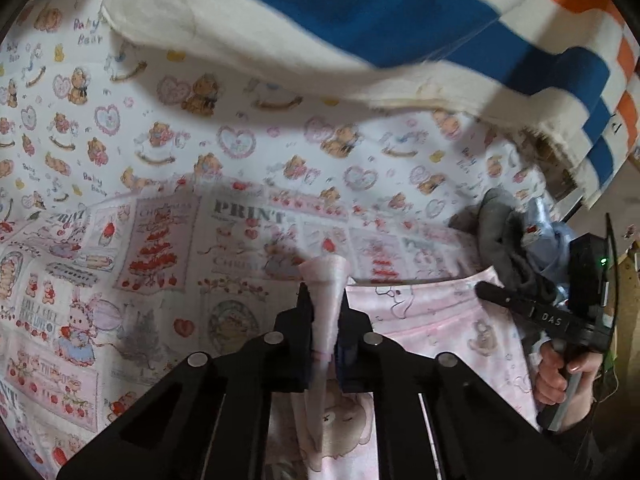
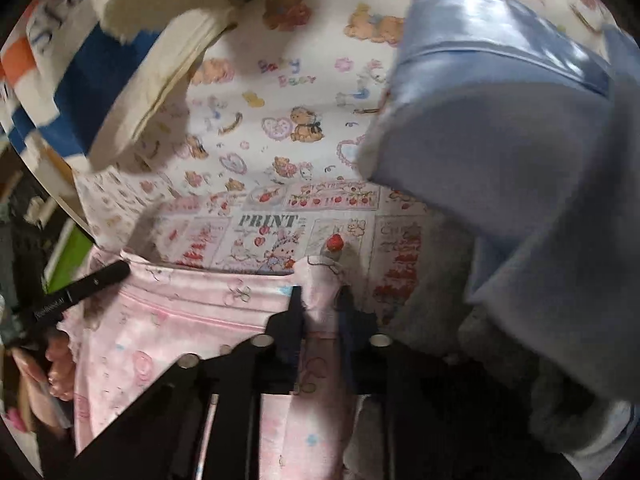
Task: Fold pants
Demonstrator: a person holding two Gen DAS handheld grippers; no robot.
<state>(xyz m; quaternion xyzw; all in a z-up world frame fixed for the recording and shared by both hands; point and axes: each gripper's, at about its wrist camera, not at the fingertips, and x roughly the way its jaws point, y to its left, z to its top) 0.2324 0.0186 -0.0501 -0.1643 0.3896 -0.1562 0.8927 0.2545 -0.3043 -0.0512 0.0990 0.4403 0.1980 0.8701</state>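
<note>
While pinched, pink pants bunch between left hand-held gripper fingers.

Pink pants cut off below; blue garment blurred, cropped at right.

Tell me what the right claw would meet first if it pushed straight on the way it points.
Past the pink pants fold it pinches, the right claw would likely meet the PRINT-patterned sheet first; depth is unclear.
</note>
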